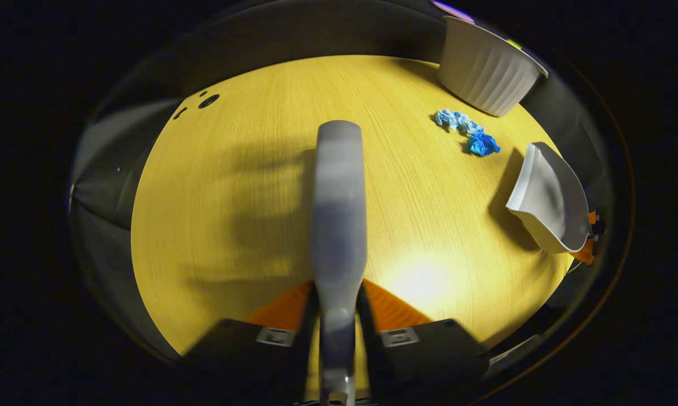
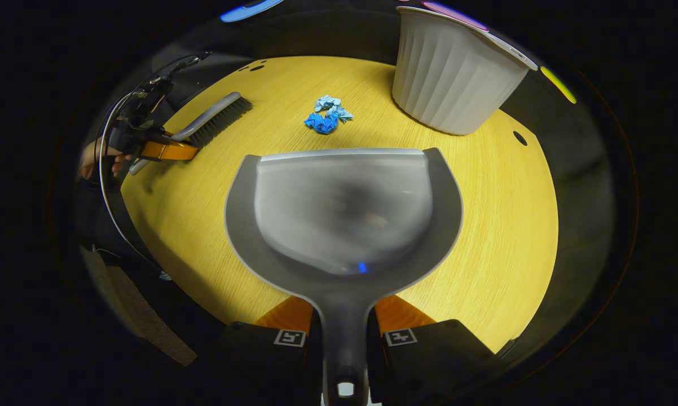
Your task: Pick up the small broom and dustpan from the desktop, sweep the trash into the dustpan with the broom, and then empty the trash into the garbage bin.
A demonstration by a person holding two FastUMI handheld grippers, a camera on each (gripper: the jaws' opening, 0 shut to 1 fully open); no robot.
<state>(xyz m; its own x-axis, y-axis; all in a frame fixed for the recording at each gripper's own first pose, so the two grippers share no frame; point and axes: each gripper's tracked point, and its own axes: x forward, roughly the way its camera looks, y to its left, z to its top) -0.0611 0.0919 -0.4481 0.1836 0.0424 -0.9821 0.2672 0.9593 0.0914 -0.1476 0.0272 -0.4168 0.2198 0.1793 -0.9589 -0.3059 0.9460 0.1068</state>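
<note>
In the left gripper view, my left gripper is shut on the handle of the small grey broom, which points away over the yellow desktop. The crumpled blue trash lies to the far right of it, near the white ribbed garbage bin. The dustpan hangs at the right edge. In the right gripper view, my right gripper is shut on the handle of the grey dustpan, whose lip faces the trash. The broom with its dark bristles is at the left, held by the left gripper.
The garbage bin stands upright at the far right of the desktop, just right of the trash. A hand and cables are at the table's left edge. Small round holes mark the far left corner of the desktop.
</note>
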